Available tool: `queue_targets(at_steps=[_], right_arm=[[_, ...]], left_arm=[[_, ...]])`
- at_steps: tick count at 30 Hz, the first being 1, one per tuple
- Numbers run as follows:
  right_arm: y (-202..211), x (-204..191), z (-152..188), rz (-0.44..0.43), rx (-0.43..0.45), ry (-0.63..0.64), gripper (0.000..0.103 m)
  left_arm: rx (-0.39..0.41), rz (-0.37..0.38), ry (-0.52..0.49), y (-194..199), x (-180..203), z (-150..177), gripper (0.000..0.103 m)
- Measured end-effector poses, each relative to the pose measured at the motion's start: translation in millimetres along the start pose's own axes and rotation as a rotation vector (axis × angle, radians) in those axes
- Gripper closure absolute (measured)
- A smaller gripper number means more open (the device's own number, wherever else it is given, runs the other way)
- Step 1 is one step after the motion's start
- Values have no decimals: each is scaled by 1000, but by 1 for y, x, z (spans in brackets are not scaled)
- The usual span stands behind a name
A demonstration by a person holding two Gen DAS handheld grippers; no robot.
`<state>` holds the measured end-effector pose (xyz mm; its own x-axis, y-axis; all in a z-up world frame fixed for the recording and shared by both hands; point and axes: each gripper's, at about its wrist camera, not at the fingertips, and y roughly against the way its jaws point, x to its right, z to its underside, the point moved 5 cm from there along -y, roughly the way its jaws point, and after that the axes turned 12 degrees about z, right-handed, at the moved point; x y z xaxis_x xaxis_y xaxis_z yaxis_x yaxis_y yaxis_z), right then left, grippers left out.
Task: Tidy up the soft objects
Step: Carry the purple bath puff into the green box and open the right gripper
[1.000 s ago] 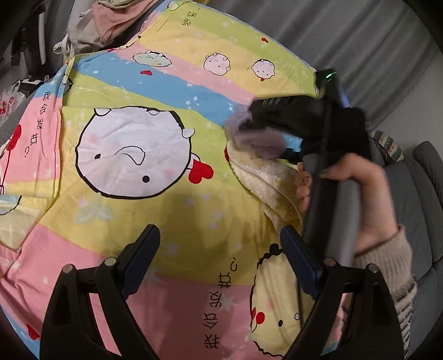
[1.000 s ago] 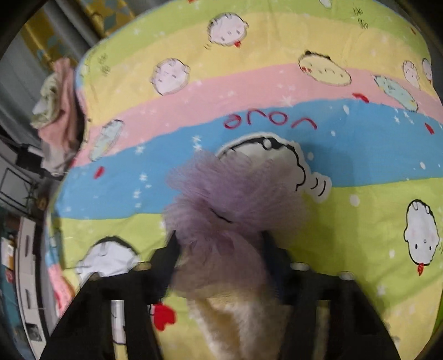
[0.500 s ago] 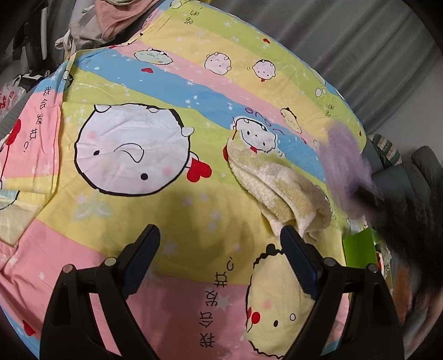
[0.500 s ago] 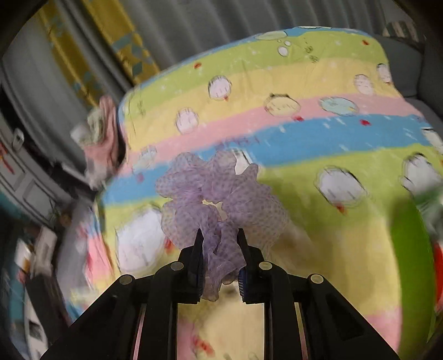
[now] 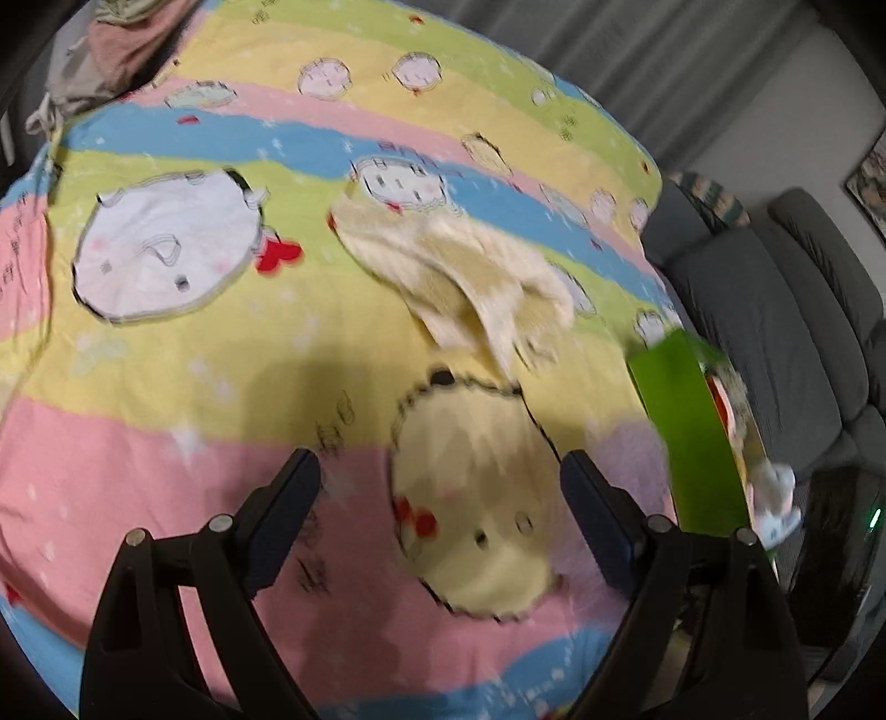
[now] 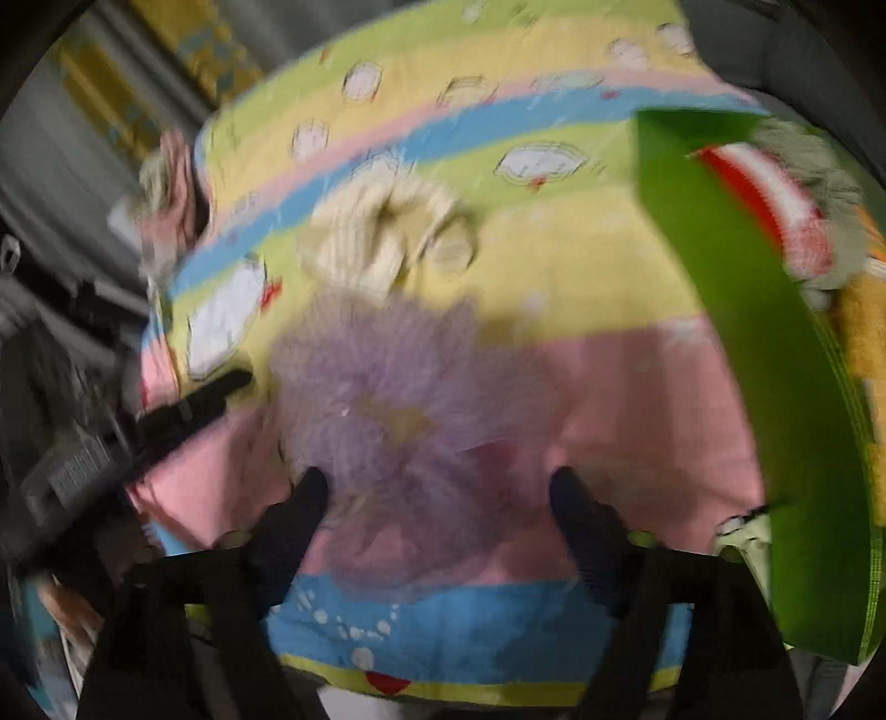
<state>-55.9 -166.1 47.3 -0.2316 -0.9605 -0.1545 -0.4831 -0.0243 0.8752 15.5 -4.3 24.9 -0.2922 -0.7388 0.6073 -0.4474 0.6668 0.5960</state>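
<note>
A purple mesh scrunchie [image 6: 387,410] shows blurred just ahead of my right gripper [image 6: 437,482], over the pink stripe of the bedspread. The jaws are opening and stand wide, with the pads off the scrunchie. A green box [image 6: 736,310] holding soft items stands to the right. A cream fluffy towel [image 5: 465,277] lies crumpled on the cartoon bedspread [image 5: 166,387]; the right wrist view also shows the towel [image 6: 382,232]. My left gripper [image 5: 440,471] hangs open above the bedspread with nothing between its fingers, the towel beyond it.
The green box [image 5: 686,432] sits at the bed's right edge with a white soft item by it. A pile of clothes [image 5: 111,50] lies at the far left corner. A grey sofa [image 5: 775,310] stands past the bed on the right.
The right gripper carried the scrunchie away from the towel toward the green box, and its jaws went from shut on it to wide apart. The left gripper shifted to the right, still open.
</note>
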Motion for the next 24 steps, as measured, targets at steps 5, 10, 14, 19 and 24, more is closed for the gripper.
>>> queue_targets(at_steps=[5,10,14,19,24], right_arm=[[9,28,-16,-65,29,-112,18],[-8,28,-34,-92,2,-152,18],[-36,24,-28,-106,-77,-163,22],[-47,29,-21,-200,-114,-203,68],[-18,52,-40,-262,-25,-286,78]], left_arm=[[-69,47,30,-10,15,28,16],[-99,56,1,-21,39,37,17],[-141,76,-47,-36,54,42,45],[-199,78,-99,-59,71,56,61],[-214,95,-174,-72,100,53,63]])
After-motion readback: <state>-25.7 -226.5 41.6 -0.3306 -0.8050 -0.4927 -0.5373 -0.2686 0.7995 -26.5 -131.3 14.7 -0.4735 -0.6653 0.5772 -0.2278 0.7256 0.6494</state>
